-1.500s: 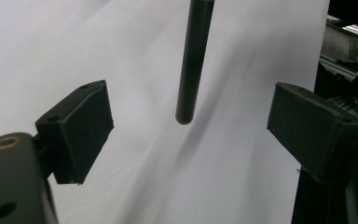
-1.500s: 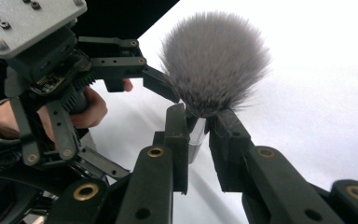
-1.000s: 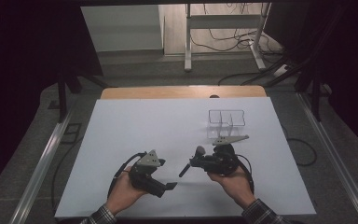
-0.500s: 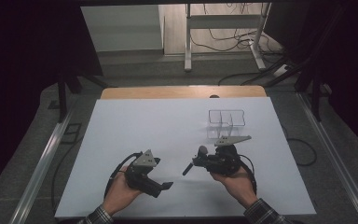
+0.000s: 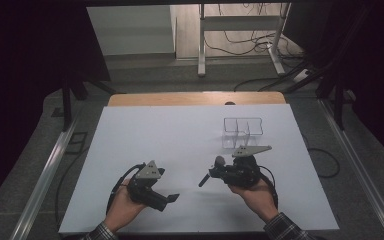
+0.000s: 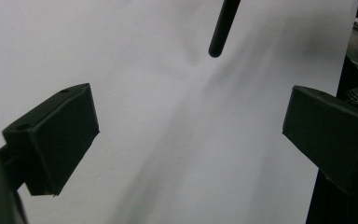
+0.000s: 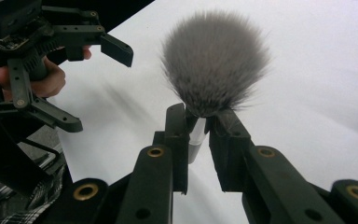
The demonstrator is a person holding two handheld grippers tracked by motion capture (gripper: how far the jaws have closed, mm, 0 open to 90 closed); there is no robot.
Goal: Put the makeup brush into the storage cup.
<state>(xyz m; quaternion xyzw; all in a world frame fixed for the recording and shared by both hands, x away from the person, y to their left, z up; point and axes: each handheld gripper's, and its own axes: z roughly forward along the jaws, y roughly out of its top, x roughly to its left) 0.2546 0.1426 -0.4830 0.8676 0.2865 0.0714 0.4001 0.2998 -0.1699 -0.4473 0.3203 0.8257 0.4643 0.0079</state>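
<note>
A makeup brush with a fluffy grey head [image 7: 214,60] and a thin black handle is clamped by its ferrule in my right gripper [image 7: 198,126], whose jaws are shut on it. From above, the brush [image 5: 219,161] stands out of the right gripper [image 5: 223,171], and its handle slants down and left over the white sheet. The tip of the black handle [image 6: 221,28] hangs at the top of the left gripper view. My left gripper [image 5: 169,199] is open, with nothing between its wide-apart jaws [image 6: 191,135]. It hovers low, to the left of the brush.
A clear acrylic organiser [image 5: 242,132] with several compartments stands on the white table sheet [image 5: 155,135], just beyond the right gripper. A wooden table edge [image 5: 195,98] runs along the back. Metal rails, cables and a stand lie on the floor around.
My left gripper has drifted slightly to the left. The right gripper and the brush have kept still.
</note>
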